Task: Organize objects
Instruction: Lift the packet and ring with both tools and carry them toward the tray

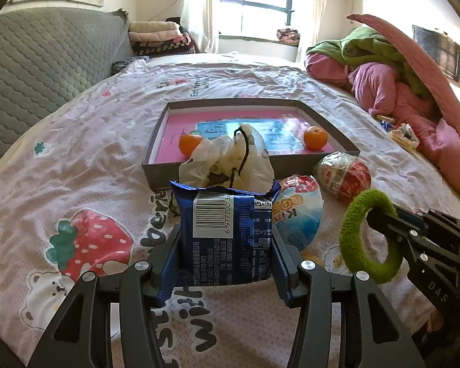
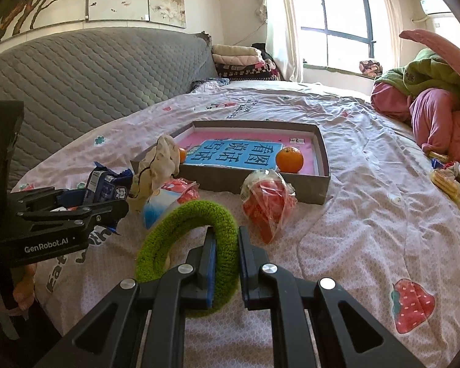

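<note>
The blue snack packet [image 1: 227, 239] is glossy, crinkled foil. The green ring [image 2: 196, 224] looks fuzzy, like knitted yarn. The grey box [image 2: 322, 171] appears matt cardboard; the bedsheet [image 1: 76, 159] is soft printed cloth.

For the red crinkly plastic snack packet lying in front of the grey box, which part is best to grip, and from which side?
Grip the red crinkly plastic snack packet across its bulging middle, coming from above and from the near side. It lies loose on the pink strawberry bedsheet, and its far end is close against the shallow grey cardboard box, so the box wall probably blocks that side.
</note>
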